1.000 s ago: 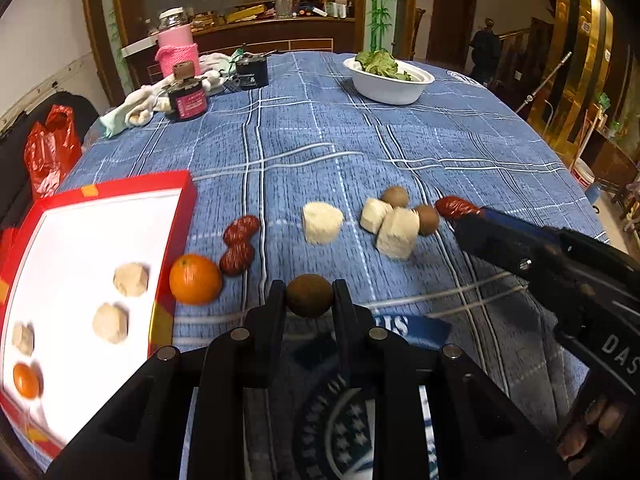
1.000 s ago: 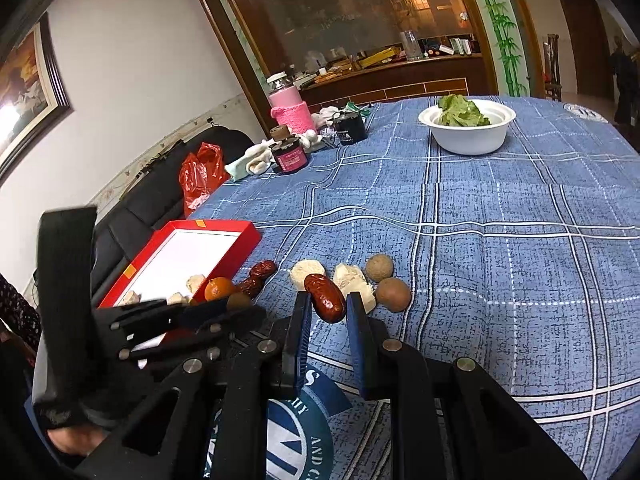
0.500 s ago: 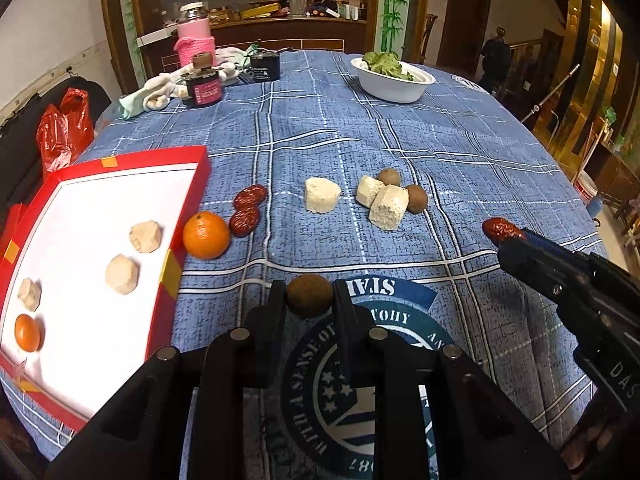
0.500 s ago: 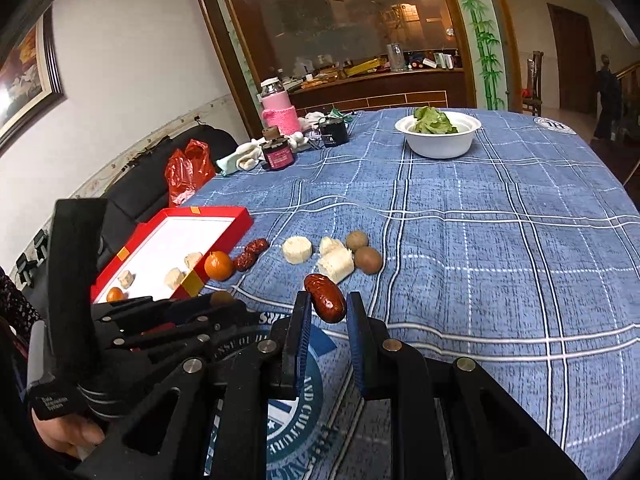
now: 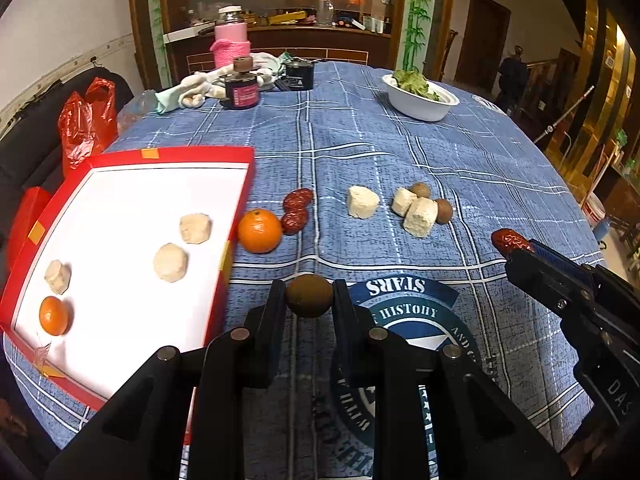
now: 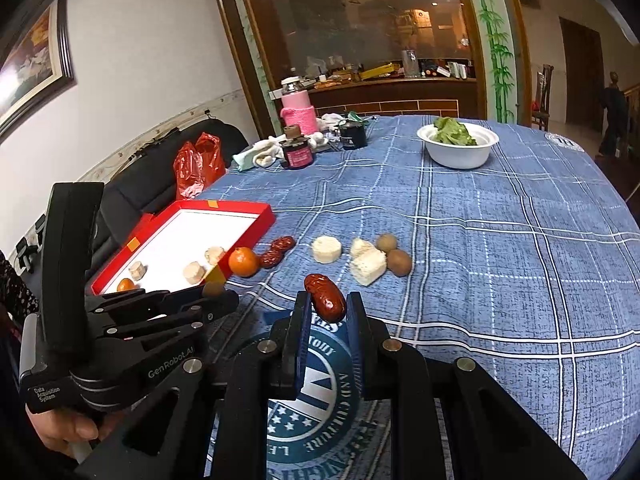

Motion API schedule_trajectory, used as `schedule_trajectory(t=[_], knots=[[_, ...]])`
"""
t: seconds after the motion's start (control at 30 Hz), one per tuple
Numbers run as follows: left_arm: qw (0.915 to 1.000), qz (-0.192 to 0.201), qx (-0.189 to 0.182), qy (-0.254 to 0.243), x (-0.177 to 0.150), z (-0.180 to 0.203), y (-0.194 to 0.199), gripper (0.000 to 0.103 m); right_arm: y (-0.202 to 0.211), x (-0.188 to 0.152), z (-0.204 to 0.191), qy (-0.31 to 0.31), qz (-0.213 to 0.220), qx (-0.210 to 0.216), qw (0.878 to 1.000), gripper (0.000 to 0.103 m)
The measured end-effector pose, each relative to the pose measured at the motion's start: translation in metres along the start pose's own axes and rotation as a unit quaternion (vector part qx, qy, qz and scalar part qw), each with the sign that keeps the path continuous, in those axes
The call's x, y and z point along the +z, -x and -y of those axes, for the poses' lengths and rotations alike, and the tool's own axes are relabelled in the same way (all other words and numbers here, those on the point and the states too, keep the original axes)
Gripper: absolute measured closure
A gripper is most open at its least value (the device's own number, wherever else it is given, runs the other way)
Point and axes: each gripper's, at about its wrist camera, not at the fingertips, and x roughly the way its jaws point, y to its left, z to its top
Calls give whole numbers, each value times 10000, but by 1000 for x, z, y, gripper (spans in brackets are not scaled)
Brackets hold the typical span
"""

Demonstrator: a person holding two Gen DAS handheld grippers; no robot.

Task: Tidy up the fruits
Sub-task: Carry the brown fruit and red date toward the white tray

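Fruit sorting is mid-carry, seen first from the left wrist. The left tongs (image 5: 309, 296) are clamped on a small brown round fruit (image 5: 309, 295), held above the blue checked table (image 5: 360, 152), just right of the near corner of the red tray (image 5: 132, 156). In the tray lie three pale chunks and a small orange (image 5: 54, 315). On the cloth just outside the tray's right wall sit an orange (image 5: 260, 230) and two red dates (image 5: 297, 210), then a pale chunk (image 5: 362, 201), and further right a cluster of two more chunks and two brown fruits (image 5: 443, 211). At the right edge the right tongs (image 5: 516, 246) come into view from the side, gripping a red date (image 5: 510, 240).

From the right wrist, the right tongs pinch that date at their tips, lifted off the table over the round printed emblem (image 6: 320, 380). The left tongs show at the left, held by a hand (image 6: 60, 432), with the brown fruit at their tip close to the near edge of the tray. A white bowl of greens (image 6: 458, 142) and some jars stand well apart at the far side.

I judge the step to be bringing both picked fruits to the tray. Next, the left tongs need to move over the white floor of the tray, come down low and open so the round fruit does not roll; the right tongs have farther to go and should wait or pass around the left.
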Motion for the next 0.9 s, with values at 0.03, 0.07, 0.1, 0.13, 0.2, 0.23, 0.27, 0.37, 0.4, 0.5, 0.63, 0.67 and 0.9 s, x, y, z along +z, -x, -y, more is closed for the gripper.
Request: schedule_trajectory(t=[0.03,0.07,0.1,0.13,0.2,0.23,0.27,0.37,0.4,0.5,0.63,0.67,0.9], knots=[[10000,5,9,14,0,-2,0,83,0,0,-2,17,9,4,10000,85],[10000,24,25,44,1,-5,2,83,1,1,-4,33,14,7,10000,85],[10000,43,34,60,1,-6,3,83,1,1,-6,51,20,13,10000,85],[10000,53,41,69,2,-7,4,83,1,2,-7,65,25,17,10000,85],[9999,84,68,112,2,-11,6,83,2,4,-11,93,37,33,9999,85],[9998,93,69,129,3,-12,7,83,1,4,-13,113,39,48,9999,85],[9998,105,73,151,3,-14,8,83,1,5,-14,125,43,55,9999,85],[9997,122,86,196,3,-19,9,83,0,6,-18,157,52,85,9998,85],[9996,125,88,222,3,-21,9,83,-1,6,-19,167,55,90,9998,85],[9993,163,95,309,4,-27,12,83,-2,7,-21,179,54,95,9998,85],[9986,260,145,443,5,-37,18,83,-2,7,-23,192,75,82,9998,85],[9983,292,192,470,5,-42,19,83,-2,7,-23,185,85,78,9998,85],[9956,338,382,780,4,-73,23,83,-1,5,-15,82,91,29,9999,85]])
